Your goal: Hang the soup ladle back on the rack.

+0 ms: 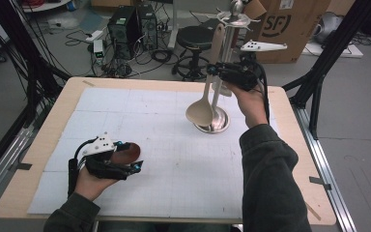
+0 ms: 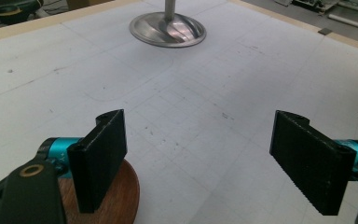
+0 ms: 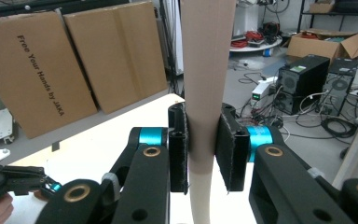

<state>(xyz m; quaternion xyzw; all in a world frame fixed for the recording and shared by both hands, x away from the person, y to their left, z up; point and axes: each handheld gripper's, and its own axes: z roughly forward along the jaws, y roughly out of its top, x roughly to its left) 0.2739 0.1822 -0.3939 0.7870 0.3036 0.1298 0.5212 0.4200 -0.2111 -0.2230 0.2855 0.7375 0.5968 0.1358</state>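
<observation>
Pale wooden spoon point(image 1: 206, 92), upright, bowl down beside the steel stand's base point(image 1: 213, 124).

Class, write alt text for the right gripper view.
The right gripper clamps the flat handle of a pale wooden spoon, held upright. Behind stand cardboard boxes and computer towers; the left gripper shows at the lower left.

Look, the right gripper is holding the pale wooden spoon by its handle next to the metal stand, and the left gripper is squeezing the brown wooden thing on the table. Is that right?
Not quite. The left gripper isn't squeezing anything: the left gripper view shows its jaws wide apart, with the brown wooden thing beside one jaw. The rest holds: the right gripper clamps the pale wooden spoon by its handle next to the metal stand.
</observation>
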